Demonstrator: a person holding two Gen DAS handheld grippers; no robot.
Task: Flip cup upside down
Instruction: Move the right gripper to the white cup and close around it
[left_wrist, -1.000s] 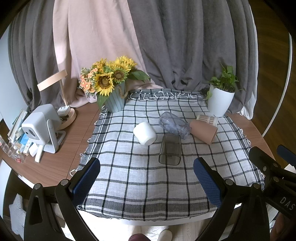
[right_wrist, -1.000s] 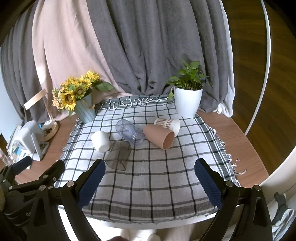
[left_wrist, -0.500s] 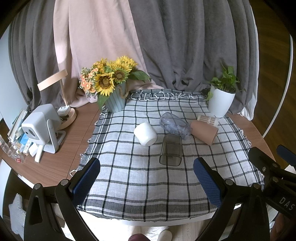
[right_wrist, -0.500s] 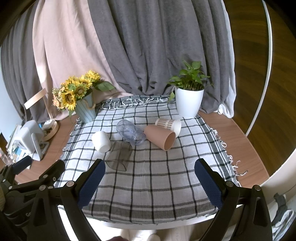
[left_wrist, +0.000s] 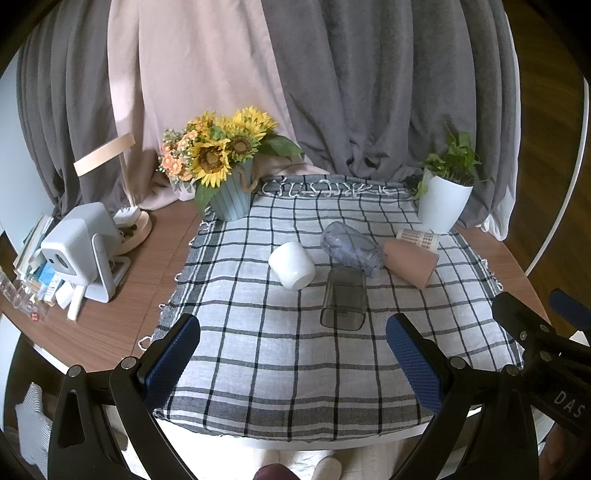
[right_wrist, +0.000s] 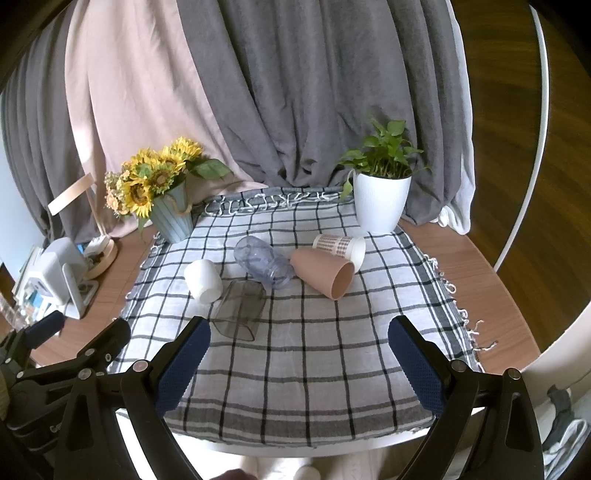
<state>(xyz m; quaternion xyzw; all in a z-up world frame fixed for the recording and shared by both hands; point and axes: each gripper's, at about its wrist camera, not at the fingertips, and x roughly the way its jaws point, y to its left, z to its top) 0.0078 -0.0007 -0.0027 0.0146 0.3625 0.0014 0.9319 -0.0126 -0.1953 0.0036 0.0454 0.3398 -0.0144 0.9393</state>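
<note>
Several cups lie on their sides on the checked cloth (left_wrist: 295, 354): a white cup (left_wrist: 291, 264) (right_wrist: 203, 280), a smoky square glass (left_wrist: 344, 303) (right_wrist: 240, 309), a bluish clear cup (left_wrist: 351, 248) (right_wrist: 264, 263), a tan cup (left_wrist: 410, 261) (right_wrist: 325, 272) and a patterned paper cup (left_wrist: 417, 238) (right_wrist: 340, 246). My left gripper (left_wrist: 293, 369) is open and empty, above the cloth's near edge. My right gripper (right_wrist: 300, 373) is open and empty, also near the front edge, to the right of the left one.
A sunflower vase (left_wrist: 231, 195) (right_wrist: 171, 218) stands at the back left and a white plant pot (left_wrist: 443, 206) (right_wrist: 382, 203) at the back right. A white device (left_wrist: 79, 247), a lamp base and clutter sit on the wooden table at left. Curtains hang behind.
Both grippers have crept slightly forward toward the cups. The cups have not moved and both grippers stay open.
</note>
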